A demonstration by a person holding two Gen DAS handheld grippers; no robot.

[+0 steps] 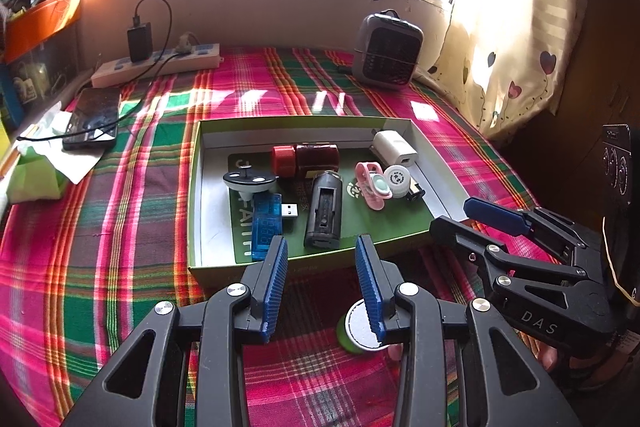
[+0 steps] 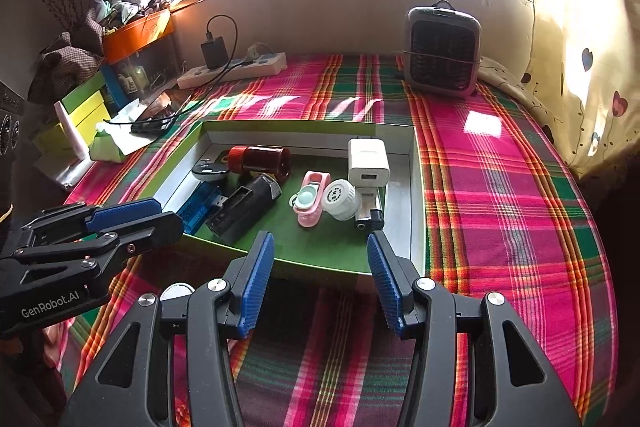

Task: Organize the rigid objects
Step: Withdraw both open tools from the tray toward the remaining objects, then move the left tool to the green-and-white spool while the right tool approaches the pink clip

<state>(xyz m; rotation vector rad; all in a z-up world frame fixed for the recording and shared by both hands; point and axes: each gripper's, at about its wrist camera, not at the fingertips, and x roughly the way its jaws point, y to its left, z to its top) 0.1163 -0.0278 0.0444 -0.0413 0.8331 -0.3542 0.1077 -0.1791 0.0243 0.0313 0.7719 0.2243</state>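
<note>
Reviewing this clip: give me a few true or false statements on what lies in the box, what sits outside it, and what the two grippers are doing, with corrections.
1. The white charger lies inside the green box. True.
2. The left gripper is clamped on the blue USB stick. False: nothing is between its pads; the stick lies in the box.
3. A round white and green lid lies on the plaid cloth, outside the box. True.
4. The small heater stands inside the box. False: it stands on the cloth beyond the box, near the wall.
5. The right gripper holds the pink watch. False: it is empty, and the watch lies in the box.
</note>
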